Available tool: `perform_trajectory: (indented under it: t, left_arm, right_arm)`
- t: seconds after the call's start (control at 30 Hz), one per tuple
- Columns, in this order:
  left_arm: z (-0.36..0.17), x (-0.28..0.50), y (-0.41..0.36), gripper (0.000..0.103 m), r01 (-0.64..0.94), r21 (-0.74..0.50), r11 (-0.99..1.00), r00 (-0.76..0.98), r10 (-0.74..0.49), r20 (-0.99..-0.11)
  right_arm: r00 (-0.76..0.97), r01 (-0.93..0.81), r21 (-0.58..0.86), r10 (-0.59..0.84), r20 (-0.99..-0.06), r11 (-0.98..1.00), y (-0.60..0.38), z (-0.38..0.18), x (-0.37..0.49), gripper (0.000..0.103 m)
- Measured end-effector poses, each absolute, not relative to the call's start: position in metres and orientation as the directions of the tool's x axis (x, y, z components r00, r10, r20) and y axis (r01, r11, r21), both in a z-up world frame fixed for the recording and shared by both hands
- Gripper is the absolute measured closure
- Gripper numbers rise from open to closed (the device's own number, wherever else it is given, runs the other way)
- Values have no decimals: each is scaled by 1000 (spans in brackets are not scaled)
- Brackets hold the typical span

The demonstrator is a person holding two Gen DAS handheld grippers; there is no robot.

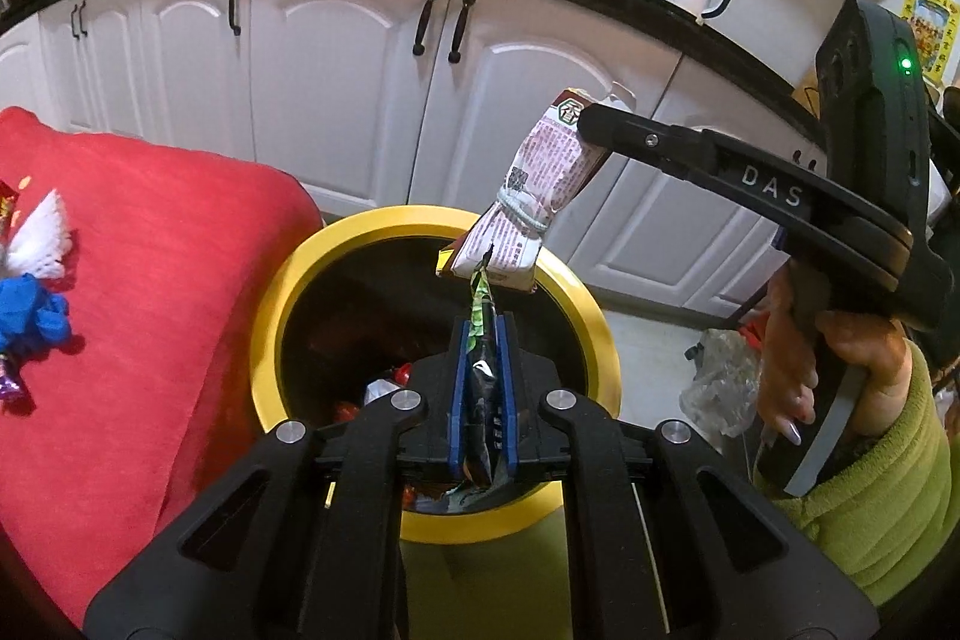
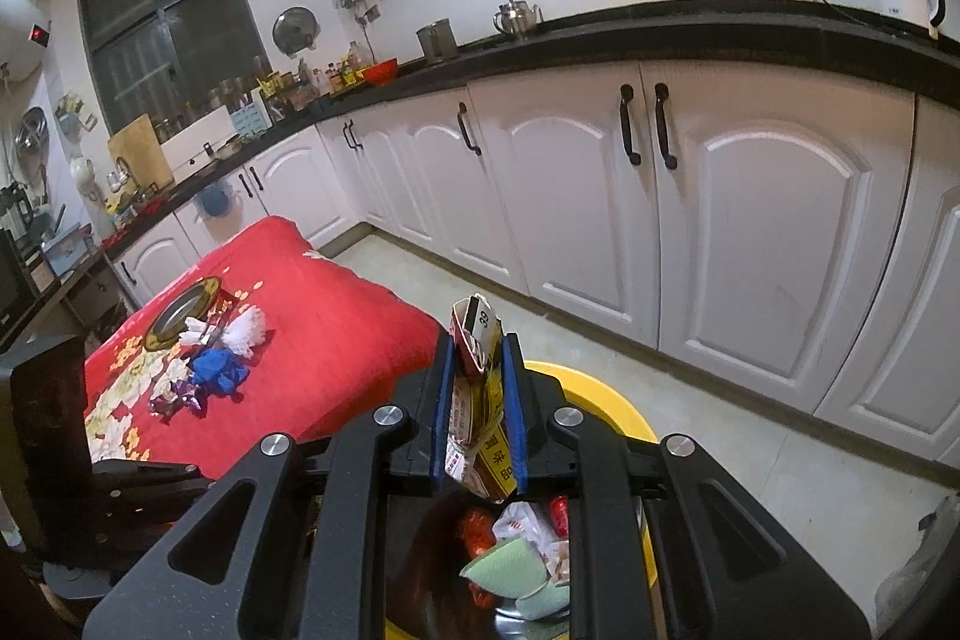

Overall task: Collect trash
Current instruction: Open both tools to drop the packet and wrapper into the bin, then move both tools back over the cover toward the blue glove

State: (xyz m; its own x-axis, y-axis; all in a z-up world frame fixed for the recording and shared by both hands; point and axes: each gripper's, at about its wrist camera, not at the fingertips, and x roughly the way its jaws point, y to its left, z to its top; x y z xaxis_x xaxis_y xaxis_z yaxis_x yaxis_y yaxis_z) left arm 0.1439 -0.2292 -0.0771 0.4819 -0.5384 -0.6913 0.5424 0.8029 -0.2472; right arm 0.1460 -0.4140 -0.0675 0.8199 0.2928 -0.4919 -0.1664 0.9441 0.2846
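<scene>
My left gripper (image 1: pixel 483 334) is shut on a dark green-and-black snack wrapper (image 1: pixel 480 298), held over the mouth of the yellow-rimmed trash bin (image 1: pixel 282 298). My right gripper (image 1: pixel 591 119) comes in from the right, shut on a crumpled white-and-red printed packet (image 1: pixel 540 184) tied with string, which hangs above the bin's far rim. In the right wrist view the packet (image 2: pixel 474 322) sits pinched between the blue pads of that gripper (image 2: pixel 477 343), with the bin (image 2: pixel 606 391) just below. Several discarded wrappers (image 2: pixel 516 550) lie inside the bin.
A table with a red cloth (image 2: pixel 336 316) stands left of the bin and holds a blue crumpled item (image 2: pixel 219 370), a white frilled paper (image 2: pixel 246 328) and purple wrappers (image 2: pixel 180 397). White cabinets (image 1: pixel 336 100) lie behind. A clear plastic bag (image 1: pixel 720 388) sits on the floor at right.
</scene>
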Motion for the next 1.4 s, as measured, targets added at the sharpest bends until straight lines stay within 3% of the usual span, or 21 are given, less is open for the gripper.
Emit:
perform_trajectory:
  t: [0.37, 0.47, 0.53, 0.6, 0.73, 0.83, 0.9, 1.0, 1.17, 1.4]
  left_arm:
    - [-86, 150, -233, 97, 532, -264, 805, 466, -539, -702]
    - [-85, 150, -231, 85, 525, -263, 810, 475, -534, -699]
    - [-85, 150, -228, 77, 514, -263, 816, 483, -529, -698]
    - [-85, 150, -225, 66, 503, -264, 823, 490, -523, -697]
    - [-84, 151, -219, 52, 480, -267, 836, 504, -512, -696]
    - [-82, 150, -215, 34, 463, -277, 842, 515, -510, -689]
    - [-79, 149, -211, 11, 449, -280, 849, 527, -504, -684]
    - [-74, 147, -206, 11, 434, -277, 857, 545, -495, -677]
    - [-65, 144, -198, 11, 409, -247, 879, 590, -461, -663]
    - [-54, 140, -184, 11, 379, -213, 901, 642, -422, -641]
  right_arm:
    - [803, -168, 300, 307, -511, 939, -416, -74, 150, 84]
    - [797, -162, 309, 309, -520, 937, -416, -77, 151, 84]
    - [791, -156, 324, 315, -525, 933, -418, -80, 151, 80]
    - [794, -150, 333, 314, -521, 931, -419, -80, 150, 68]
    - [797, -150, 332, 312, -517, 931, -419, -78, 148, 65]
    - [799, -154, 328, 313, -513, 932, -417, -76, 148, 60]
    - [801, -158, 323, 312, -510, 933, -416, -73, 148, 54]
    - [809, -163, 317, 310, -499, 934, -415, -69, 145, 46]
    - [820, -162, 312, 303, -486, 936, -415, -65, 142, 39]
    - [824, -172, 302, 305, -478, 938, -410, -60, 138, 38]
